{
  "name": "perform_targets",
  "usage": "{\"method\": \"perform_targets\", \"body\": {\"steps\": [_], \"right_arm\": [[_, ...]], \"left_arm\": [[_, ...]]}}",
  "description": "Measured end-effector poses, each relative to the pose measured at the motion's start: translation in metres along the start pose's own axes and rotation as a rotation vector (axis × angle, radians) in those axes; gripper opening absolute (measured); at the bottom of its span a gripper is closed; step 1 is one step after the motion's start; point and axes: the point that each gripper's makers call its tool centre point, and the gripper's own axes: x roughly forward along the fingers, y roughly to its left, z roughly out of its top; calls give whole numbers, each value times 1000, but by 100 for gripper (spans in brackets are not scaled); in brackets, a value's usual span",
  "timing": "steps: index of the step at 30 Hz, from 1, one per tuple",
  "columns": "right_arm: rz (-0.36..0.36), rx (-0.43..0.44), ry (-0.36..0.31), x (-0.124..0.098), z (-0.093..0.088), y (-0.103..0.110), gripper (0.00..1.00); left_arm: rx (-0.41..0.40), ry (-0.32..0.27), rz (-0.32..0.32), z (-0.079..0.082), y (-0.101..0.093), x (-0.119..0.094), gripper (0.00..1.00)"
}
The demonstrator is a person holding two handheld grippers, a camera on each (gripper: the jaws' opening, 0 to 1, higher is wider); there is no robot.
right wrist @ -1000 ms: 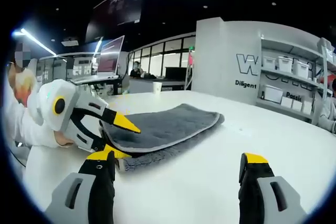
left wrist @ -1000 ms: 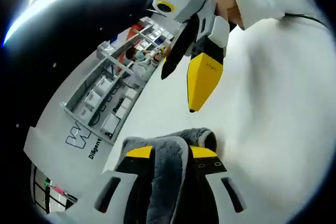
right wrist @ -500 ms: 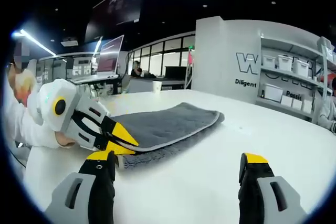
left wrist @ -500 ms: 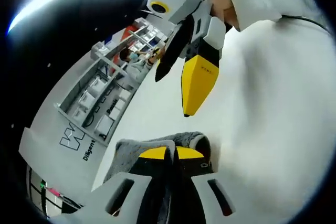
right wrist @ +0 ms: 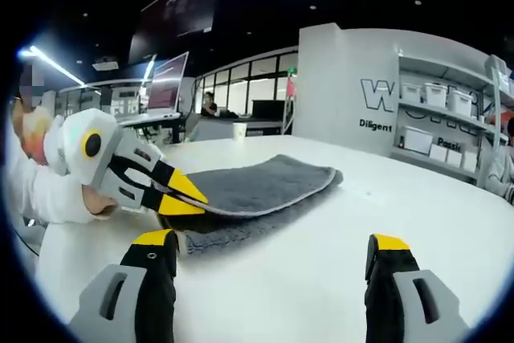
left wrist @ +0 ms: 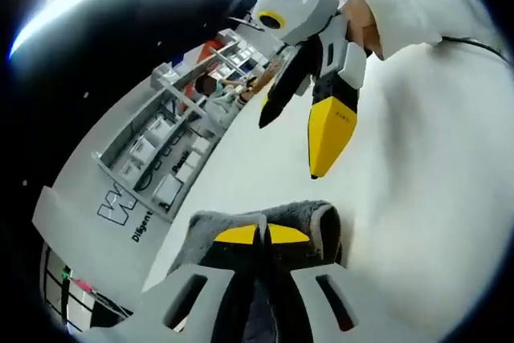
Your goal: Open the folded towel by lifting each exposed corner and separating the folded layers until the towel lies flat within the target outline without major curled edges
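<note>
A folded grey towel point(right wrist: 257, 186) lies on the white table point(right wrist: 337, 271). My left gripper point(right wrist: 191, 198) comes in from the left of the right gripper view and is shut on the near corner of the towel's top layer, holding it slightly above the lower layer. In the left gripper view its yellow tips point(left wrist: 262, 233) are pressed together with grey towel point(left wrist: 323, 218) around them. My right gripper point(right wrist: 271, 240) stands open just above the table in front of the towel, nothing between its jaws. It also hangs open beyond the towel point(left wrist: 291, 149) in the left gripper view.
A white wall with lettering and shelves of white bins point(right wrist: 438, 118) stands beyond the table's far right side. A person's white sleeve point(left wrist: 418, 14) holds the right gripper. Bare table surface spreads right of the towel.
My left gripper closed on the corner of the towel's top layer and raised it a little off the lower layer. My right gripper stayed open in place.
</note>
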Motion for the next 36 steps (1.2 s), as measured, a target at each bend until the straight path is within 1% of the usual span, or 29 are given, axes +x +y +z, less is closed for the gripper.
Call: {"method": "perform_targets", "body": {"steps": [3,7,16,31,36], "right_arm": [[1,-3,7,1,-2,0,99],[1,-1,13,2,-4,1,99],[-2,4,21,2,-7,0,98],[4,8,34,4,-11,0,98],[4,12,39,4,-13,-1,98]], "left_arm": [[18,4,35,0,8,-5,2],[5,11,63,-4,18,-9,2],[-30,66,177,-26,52,-26,2],[-69,140,291,-64,88,-50,2],[-98,163,321,-78,98,-59,2]]}}
